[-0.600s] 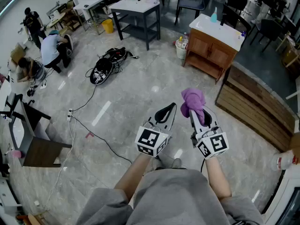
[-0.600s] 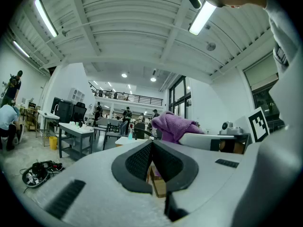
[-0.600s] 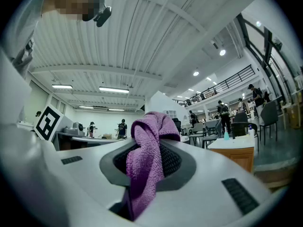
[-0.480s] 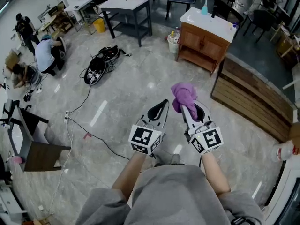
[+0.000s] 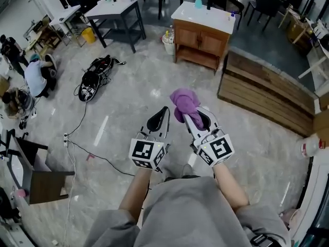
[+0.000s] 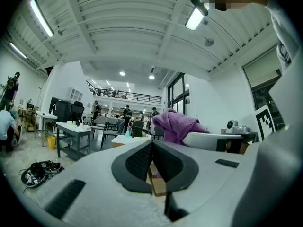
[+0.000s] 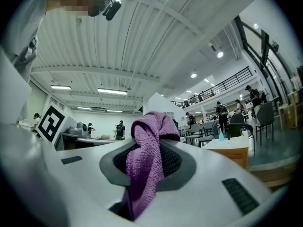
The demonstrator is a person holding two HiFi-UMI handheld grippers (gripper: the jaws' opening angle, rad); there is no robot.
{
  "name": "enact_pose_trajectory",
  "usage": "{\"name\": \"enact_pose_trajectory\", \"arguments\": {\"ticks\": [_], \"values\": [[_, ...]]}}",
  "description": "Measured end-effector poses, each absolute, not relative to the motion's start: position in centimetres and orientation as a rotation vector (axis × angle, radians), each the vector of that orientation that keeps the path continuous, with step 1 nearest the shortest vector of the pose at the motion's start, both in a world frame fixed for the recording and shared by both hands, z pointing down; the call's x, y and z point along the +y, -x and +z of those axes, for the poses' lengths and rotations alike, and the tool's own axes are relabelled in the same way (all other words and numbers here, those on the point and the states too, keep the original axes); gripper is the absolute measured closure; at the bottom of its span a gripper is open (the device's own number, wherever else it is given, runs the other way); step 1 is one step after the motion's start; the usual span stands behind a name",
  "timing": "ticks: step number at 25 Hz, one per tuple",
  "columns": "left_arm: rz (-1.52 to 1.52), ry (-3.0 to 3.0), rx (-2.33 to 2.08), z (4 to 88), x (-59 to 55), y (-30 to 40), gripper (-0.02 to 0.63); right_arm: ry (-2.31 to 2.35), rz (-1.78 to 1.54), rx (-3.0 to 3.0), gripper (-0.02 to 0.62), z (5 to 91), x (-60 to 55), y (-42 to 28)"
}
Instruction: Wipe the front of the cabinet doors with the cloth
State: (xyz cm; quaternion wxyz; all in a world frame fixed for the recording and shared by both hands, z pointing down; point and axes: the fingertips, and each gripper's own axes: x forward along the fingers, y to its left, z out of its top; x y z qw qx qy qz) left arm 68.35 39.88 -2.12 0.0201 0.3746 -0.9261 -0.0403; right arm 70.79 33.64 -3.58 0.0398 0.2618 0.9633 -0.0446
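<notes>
Jaws: R gripper [image 5: 189,116] nips cloth [image 5: 182,99], L gripper [image 5: 163,112] closed.

Purple cloth [image 5: 183,102], brown cabinet [image 5: 198,41] with white top [image 5: 203,15], grey marbled floor [image 5: 123,102], white left hand-held gripper [image 5: 165,109] and right hand-held gripper [image 5: 189,116], black-and-white markers [image 5: 145,152].

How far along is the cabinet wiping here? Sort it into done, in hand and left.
Done: the purple cloth is clamped in the right gripper. In hand: getting there; the wooden cabinet stands across the floor, apart from both grippers. Left: all the wiping; the cloth touches no part of it. The left gripper is shut and empty.
</notes>
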Motion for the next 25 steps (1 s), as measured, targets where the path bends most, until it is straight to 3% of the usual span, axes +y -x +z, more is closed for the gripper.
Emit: {"name": "enact_pose_trajectory", "arguments": {"ticks": [17,25], "values": [[0.001,-1.155,-2.806,0.2,32.9,-67.8,0.598,-0.717,-0.275,3.026,0.525,0.1,24.3,-70.1],[-0.02,-1.157,-2.802,1.6,33.6,-61.9,0.598,-0.68,-0.293,3.058,0.525,2.3,24.8,-64.7]]}}
